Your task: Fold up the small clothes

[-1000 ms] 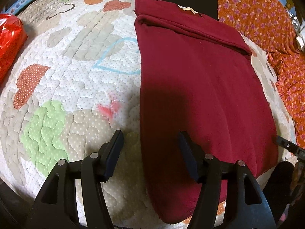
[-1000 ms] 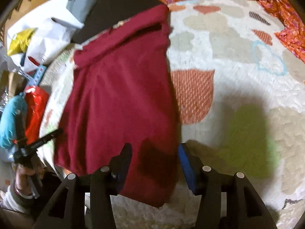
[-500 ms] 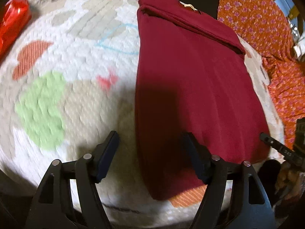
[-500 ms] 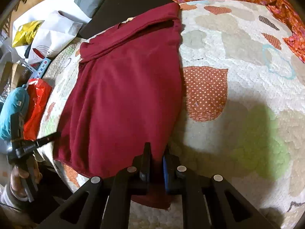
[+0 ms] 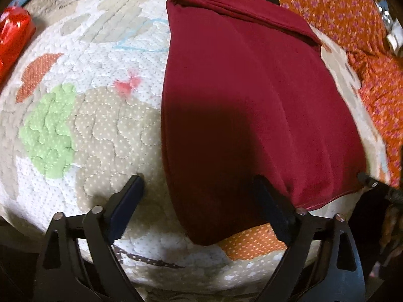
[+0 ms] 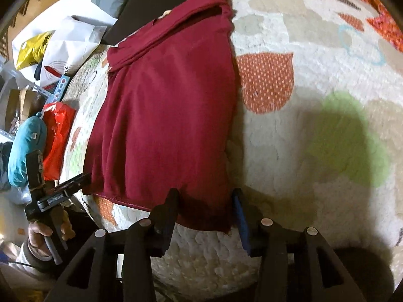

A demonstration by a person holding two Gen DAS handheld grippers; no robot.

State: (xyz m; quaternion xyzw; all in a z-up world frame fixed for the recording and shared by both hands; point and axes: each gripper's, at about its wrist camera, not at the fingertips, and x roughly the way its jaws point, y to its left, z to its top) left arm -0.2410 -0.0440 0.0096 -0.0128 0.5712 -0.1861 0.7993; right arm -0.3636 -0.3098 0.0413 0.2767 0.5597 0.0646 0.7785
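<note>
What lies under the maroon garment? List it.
The maroon garment lies flat on the patchwork quilt. An orange dotted patch pokes out beneath its near hem. Whatever quilt pattern lies beneath the rest is covered.

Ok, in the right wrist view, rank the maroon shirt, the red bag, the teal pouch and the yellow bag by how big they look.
1. Maroon shirt, by far the largest.
2. Red bag and teal pouch look about alike; the pouch partly covers the bag, so I won't rank them.
3. Yellow bag, smallest, though it lies farther away.
</note>
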